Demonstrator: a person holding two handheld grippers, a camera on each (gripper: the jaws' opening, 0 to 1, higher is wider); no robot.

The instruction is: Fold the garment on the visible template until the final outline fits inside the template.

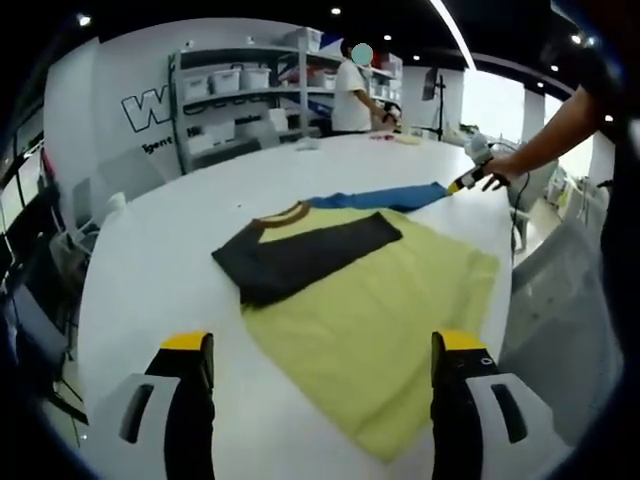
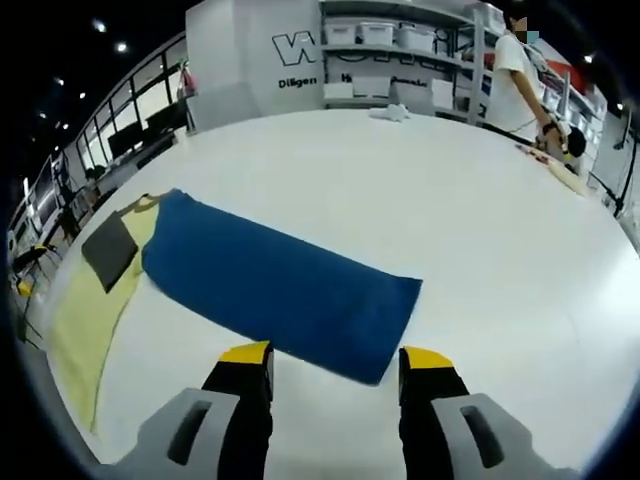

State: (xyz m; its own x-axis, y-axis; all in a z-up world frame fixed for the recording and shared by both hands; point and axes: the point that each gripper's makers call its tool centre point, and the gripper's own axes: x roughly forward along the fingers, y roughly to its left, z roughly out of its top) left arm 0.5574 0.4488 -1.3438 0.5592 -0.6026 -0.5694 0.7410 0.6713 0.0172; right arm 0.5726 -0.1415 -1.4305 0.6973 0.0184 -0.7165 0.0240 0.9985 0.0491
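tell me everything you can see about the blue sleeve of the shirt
The blue sleeve is a long, flat, roughly rectangular panel of plain blue cloth, looking soft and smooth. It lies spread on the white table, running out from the yellow body near the dark sleeve. Its free end points at the right gripper, whose open jaws sit just short of it, not touching.

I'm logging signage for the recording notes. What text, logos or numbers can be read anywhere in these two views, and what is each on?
"W": large outlined letter on the white wall panel, cut off by the shelving in the right gripper view; also seen in the left gripper view.
"Diligen...": small line under it, partly hidden.
"H...": second small line beside it, mostly hidden and blurred.
Storage bins: labels too small to read.
Garment: no print visible.
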